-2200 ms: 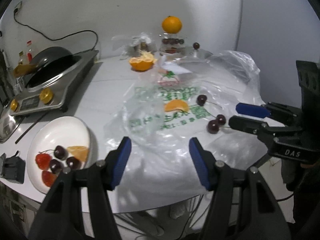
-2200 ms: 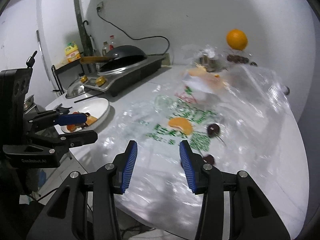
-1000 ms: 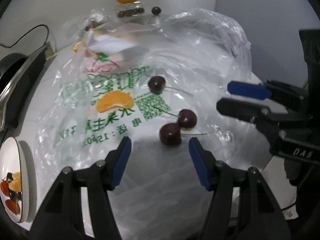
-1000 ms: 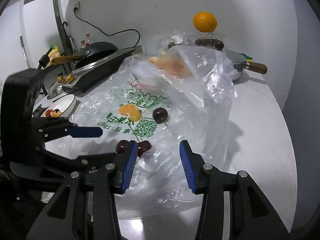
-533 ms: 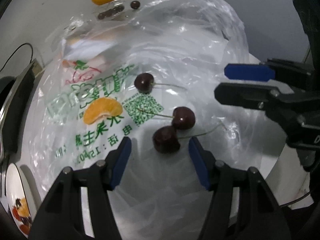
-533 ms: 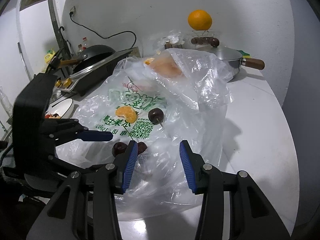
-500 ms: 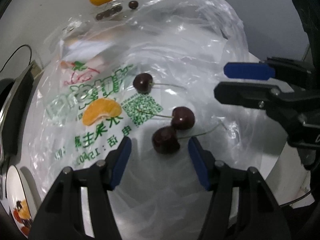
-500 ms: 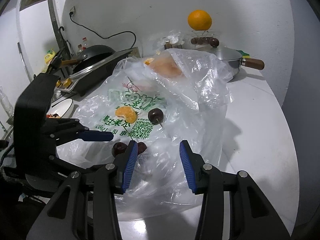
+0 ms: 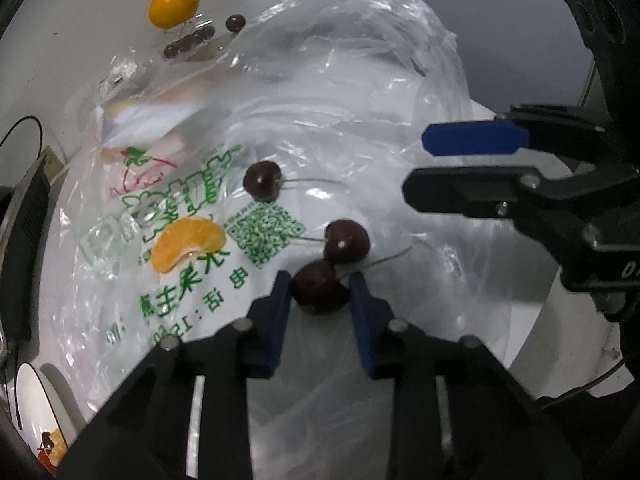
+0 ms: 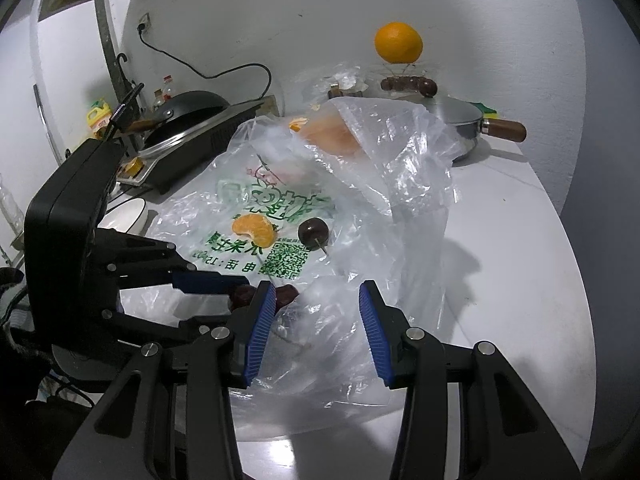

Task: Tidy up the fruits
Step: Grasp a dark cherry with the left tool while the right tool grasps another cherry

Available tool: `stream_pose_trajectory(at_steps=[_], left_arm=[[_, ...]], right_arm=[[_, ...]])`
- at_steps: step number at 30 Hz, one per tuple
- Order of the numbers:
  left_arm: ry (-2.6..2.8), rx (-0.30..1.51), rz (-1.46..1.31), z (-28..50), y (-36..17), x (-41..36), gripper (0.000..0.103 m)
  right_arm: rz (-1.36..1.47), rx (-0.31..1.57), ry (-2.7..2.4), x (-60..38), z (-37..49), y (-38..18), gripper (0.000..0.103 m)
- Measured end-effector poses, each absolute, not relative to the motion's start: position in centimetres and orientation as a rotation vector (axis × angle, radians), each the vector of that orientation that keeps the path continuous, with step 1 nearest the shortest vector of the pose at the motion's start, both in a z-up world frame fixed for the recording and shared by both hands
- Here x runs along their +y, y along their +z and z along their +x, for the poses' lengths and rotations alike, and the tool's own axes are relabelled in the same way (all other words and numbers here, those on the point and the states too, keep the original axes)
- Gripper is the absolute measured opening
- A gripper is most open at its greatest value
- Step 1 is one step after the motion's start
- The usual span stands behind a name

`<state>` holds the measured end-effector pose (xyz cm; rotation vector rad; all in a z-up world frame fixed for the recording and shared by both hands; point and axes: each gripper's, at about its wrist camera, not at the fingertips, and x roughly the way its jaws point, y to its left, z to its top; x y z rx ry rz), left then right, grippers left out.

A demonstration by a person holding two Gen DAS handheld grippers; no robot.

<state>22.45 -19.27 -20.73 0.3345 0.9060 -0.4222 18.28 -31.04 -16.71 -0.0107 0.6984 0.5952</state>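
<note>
**Left gripper closing around a cherry on the plastic bag**

Left wrist view: the left gripper sits low over a printed plastic bag spread on the white table. A dark cherry lies between its blue pads; the pads flank the fruit on both sides and appear to touch it, so the gripper is grasping the cherry, which rests on the bag. A second cherry lies just behind it, touching or nearly touching, with its stem pointing left. A third cherry lies farther back on the bag, apart from the pair. A mandarin segment lies to the left on the green lettering. At the lower left edge, the rim of a white plate shows, with pieces of fruit on it.

Right wrist view: the right gripper hovers over the crumpled near edge of the bag, its fingers spread wide and holding nothing. A whole orange stands raised at the back wall above a row of dark fruits. A pan with a wooden handle sits behind the bag, and a stove with a black wok stands to the left.
</note>
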Motion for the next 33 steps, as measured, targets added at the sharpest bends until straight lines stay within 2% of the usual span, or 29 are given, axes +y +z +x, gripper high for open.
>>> stream_pose_trajectory(at_steps=[18,23,33], left_arm=[[-0.366,0.864,0.267,20.3,-18.8,-15.5,0.03],[-0.344,0.843,0.242,20.1,-18.0,-14.3,0.03],[-0.274,0.847,0.173,20.5,-18.0,-11.2,0.03]], right_arm=[[-0.062,0.685,0.61,-28.1,18.1,-16.0,0.046],[-0.084,0.676,0.619,-27.2,18.4,-15.6,0.04],[-0.125,0.756,0.597,-25.8,20.0,-17.6,0.038]])
